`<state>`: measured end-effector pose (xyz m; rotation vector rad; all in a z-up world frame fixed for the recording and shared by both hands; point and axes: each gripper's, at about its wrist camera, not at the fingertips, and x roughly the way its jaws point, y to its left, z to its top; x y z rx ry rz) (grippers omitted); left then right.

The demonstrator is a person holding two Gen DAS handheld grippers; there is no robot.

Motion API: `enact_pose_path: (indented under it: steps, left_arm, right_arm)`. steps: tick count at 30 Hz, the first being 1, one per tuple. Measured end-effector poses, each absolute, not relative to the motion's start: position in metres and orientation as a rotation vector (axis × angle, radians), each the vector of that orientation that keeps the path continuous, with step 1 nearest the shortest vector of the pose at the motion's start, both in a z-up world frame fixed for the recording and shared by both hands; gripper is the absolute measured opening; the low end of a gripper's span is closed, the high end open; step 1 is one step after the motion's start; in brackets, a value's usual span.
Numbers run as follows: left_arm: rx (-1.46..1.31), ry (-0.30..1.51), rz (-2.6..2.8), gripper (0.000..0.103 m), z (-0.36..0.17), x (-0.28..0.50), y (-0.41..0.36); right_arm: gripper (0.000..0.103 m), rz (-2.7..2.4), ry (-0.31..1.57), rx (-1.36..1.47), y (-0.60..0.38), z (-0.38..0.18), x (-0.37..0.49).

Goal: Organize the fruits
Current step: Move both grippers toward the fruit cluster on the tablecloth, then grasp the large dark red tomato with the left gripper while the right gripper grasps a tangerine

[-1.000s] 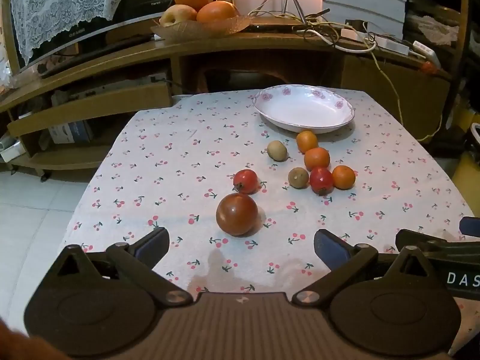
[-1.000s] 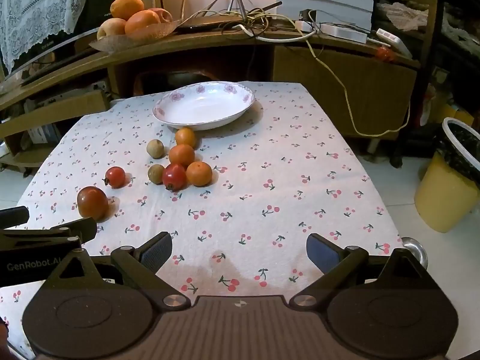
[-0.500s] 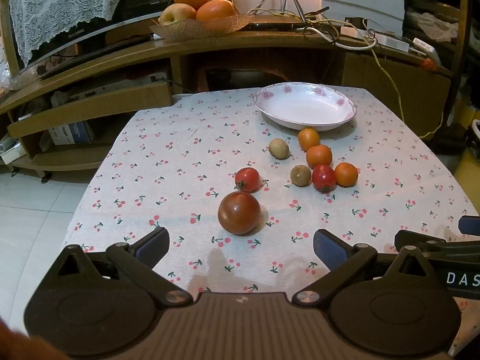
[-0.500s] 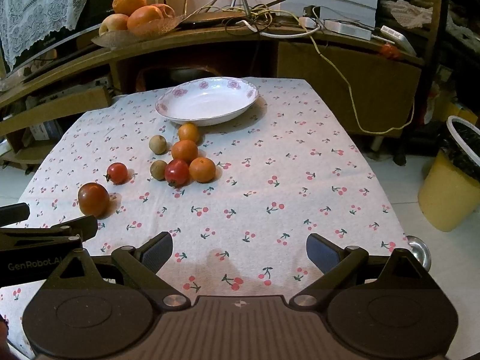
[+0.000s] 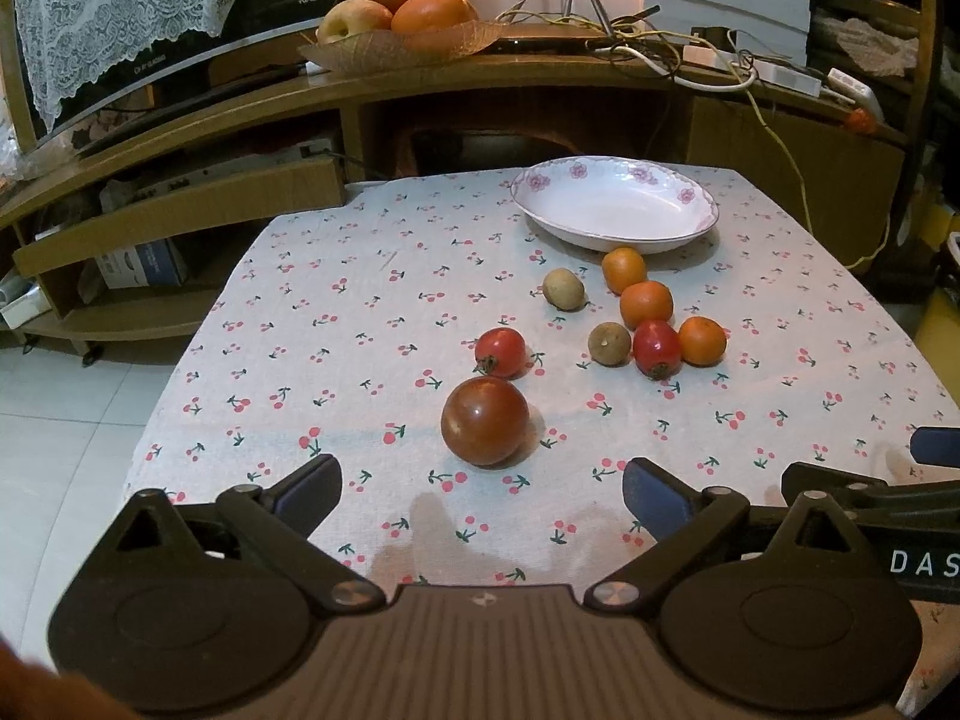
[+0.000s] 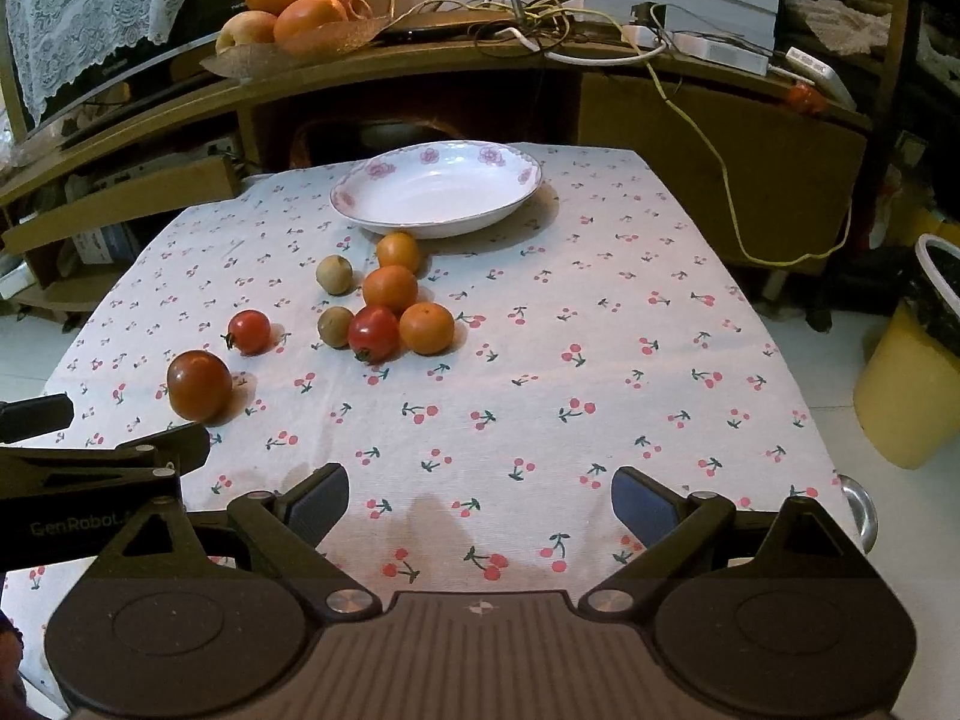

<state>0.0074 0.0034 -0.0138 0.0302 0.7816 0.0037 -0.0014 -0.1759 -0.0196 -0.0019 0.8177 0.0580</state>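
Note:
A white flowered bowl (image 5: 612, 210) (image 6: 438, 192) stands empty at the far side of the cherry-print table. In front of it lie three oranges (image 5: 646, 303) (image 6: 390, 288), two brownish kiwis (image 5: 563, 288) (image 6: 334, 273), two small red tomatoes (image 5: 500, 352) (image 6: 249, 331) and a large dark tomato (image 5: 485, 420) (image 6: 198, 385). My left gripper (image 5: 482, 489) is open and empty, just short of the large tomato. My right gripper (image 6: 480, 504) is open and empty over bare cloth at the near edge, right of the fruit.
A wooden shelf unit behind the table holds a basket of oranges and apples (image 5: 396, 18) and tangled cables (image 6: 540, 30). A yellow bin (image 6: 912, 372) stands on the floor to the right. The left gripper's side (image 6: 90, 462) shows in the right wrist view.
Both grippers have moved slightly forward toward the fruit; the large tomato sits nearer the left jaws. No fruit has moved.

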Motion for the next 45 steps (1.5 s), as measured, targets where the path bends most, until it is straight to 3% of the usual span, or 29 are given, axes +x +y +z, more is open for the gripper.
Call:
enact_pose_path:
  steps: [19, 31, 45]
  left_arm:
    - [0.057, 0.754, -0.011, 0.102, -0.015, 0.015, 0.003]
    - [0.073, 0.744, -0.012, 0.102, -0.023, 0.034, 0.010]
    - [0.140, 0.732, -0.055, 0.094, -0.036, 0.053, 0.002]
  right_arm:
    - [0.091, 0.106, 0.827, -0.013, -0.174, -0.021, 0.009]
    - [0.083, 0.218, 0.845, -0.052, -0.168, -0.025, 0.037]
    - [0.062, 0.345, 0.814, -0.167, -0.172, -0.033, 0.089]
